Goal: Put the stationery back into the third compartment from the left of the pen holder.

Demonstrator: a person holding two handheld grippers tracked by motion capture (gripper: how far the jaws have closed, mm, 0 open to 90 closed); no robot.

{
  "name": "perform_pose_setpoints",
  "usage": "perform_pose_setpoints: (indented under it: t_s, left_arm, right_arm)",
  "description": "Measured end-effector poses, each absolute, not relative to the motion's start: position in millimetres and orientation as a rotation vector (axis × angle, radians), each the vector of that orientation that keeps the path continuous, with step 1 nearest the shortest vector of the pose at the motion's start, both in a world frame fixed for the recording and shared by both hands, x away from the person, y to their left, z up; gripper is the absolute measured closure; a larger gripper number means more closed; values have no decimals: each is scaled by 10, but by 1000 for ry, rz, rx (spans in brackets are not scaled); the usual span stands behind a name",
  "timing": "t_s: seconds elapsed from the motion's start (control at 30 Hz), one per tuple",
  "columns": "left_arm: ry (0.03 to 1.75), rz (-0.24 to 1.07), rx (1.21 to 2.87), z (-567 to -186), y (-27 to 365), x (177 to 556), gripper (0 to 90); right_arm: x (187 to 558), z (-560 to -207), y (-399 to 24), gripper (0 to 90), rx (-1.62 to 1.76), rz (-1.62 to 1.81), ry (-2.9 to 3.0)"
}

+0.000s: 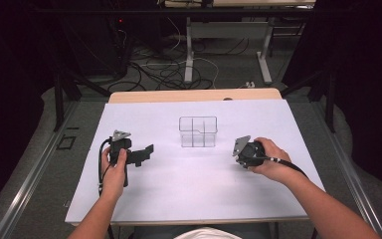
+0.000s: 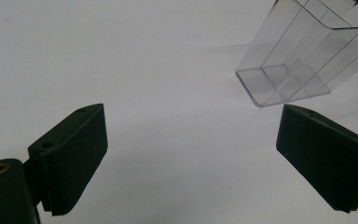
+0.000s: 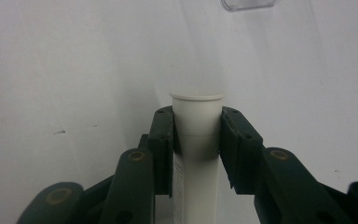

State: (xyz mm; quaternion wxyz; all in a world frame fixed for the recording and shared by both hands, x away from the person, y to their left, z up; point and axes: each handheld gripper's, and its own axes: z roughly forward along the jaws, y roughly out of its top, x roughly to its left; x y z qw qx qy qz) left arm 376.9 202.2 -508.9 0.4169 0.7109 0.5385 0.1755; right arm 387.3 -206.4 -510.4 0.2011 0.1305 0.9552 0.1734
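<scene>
A clear plastic box (image 1: pixel 198 132) with several compartments stands in the middle of the white sheet (image 1: pixel 189 189). My left gripper (image 1: pixel 146 153) rests left of it, held in a hand, pointing toward the box. In the left gripper view this gripper (image 2: pixel 191 116) is open with nothing between its pads, and the clear box (image 2: pixel 303 56) stands ahead at upper right. My right gripper (image 1: pixel 239 151) sits right of the box. In the right gripper view it (image 3: pixel 197 114) is shut on a white tube (image 3: pixel 197 140) that points forward over the sheet.
The sheet covers a wooden table whose far edge (image 1: pixel 194 94) shows behind it. Beyond lie a floor with cables (image 1: pixel 164 69) and desk legs (image 1: pixel 189 55). Dark frame bars (image 1: pixel 59 99) stand at both sides. A corner of the clear box (image 3: pixel 248 3) shows ahead of the right gripper.
</scene>
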Motion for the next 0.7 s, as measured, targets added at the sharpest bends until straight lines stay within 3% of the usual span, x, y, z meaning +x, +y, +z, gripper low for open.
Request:
perform_pose_setpoints:
  t_s: [0.7]
  left_arm:
    - [1355, 435, 1790, -5093, 2028, 3772, 87]
  right_arm:
    - [4104, -4930, -2141, 674, 805, 813, 2580]
